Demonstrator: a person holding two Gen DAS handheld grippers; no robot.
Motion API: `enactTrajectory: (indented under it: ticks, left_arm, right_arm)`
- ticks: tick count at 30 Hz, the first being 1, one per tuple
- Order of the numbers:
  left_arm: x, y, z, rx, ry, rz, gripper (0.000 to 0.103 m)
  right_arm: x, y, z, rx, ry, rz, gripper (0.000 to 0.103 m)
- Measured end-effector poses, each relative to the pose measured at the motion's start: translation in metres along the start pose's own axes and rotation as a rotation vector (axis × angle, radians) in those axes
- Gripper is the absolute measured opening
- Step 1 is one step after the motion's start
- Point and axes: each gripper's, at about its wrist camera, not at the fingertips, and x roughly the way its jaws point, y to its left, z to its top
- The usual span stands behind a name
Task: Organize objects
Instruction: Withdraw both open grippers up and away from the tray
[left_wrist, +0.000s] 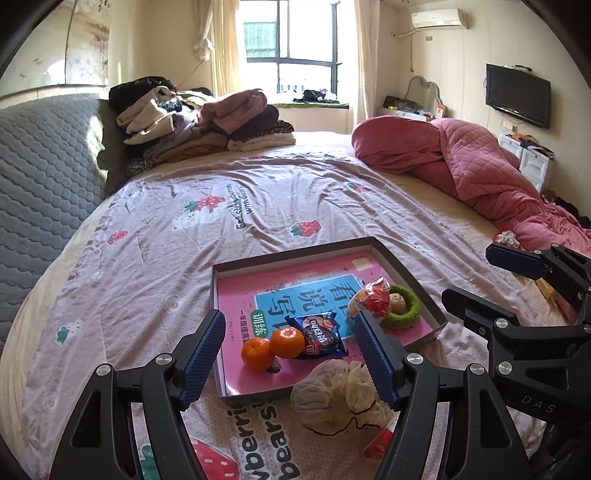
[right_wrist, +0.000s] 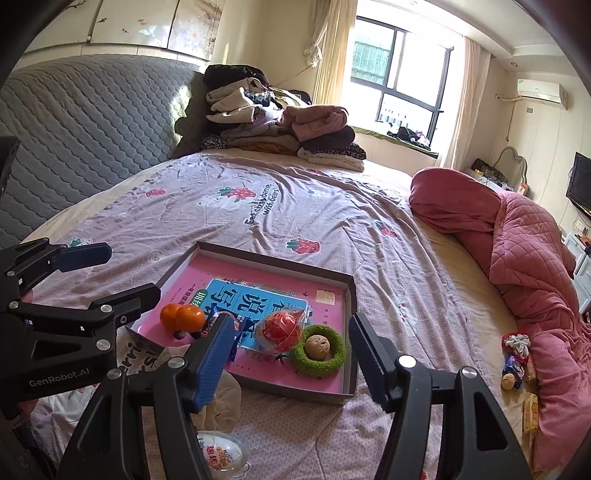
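Both grippers hover above the bed with their ribbed blue pads spread wide and nothing between them: the left gripper (left_wrist: 290, 354) and the right gripper (right_wrist: 288, 354) each frame part of the shallow grey cardboard tray (left_wrist: 406, 269) lined with a pink printed book. The step in hand looks like picking the next loose item, so it pays to choose one, square the pads on either side of it, and come down without dragging the soft sheet. Nearest, just under the left gripper's right finger and outside the tray's near rim, lies a crumpled translucent plastic bag (left_wrist: 332, 398); a clear round plastic snack cup (right_wrist: 221, 454) sits below the right gripper's left finger. Beyond the fingertips, inside the tray, are two small oranges (left_wrist: 273, 347), a dark blue cookie packet (left_wrist: 319, 336), a red-and-white wrapped snack (right_wrist: 280, 328) and a green fuzzy ring holding a walnut (right_wrist: 318, 349). Well off to the right, against the pink quilt, a few small packets (right_wrist: 515, 363) remain unsorted.
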Motion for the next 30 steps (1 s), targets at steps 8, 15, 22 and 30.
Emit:
enactTrajectory:
  ticks: [8,15,22,30]
  left_arm:
    - [-0.02,-0.004,-0.006,0.008,-0.011,-0.007,0.074]
    - [-0.033,-0.007,-0.01,0.019,-0.023,-0.012,0.074]
    - [-0.045,-0.009,-0.013,0.028,-0.036,-0.008,0.074]
    - [-0.054,-0.012,-0.019,0.044,-0.038,0.007,0.074]
  right_arm:
    - [-0.023,0.003,-0.004,0.001,-0.021,0.0,0.064]
    - [-0.038,0.009,-0.011,0.001,-0.027,0.004,0.064]
    - [-0.052,0.012,-0.023,0.002,-0.026,0.005,0.064]
    - [-0.064,0.009,-0.033,0.019,-0.03,0.009,0.064]
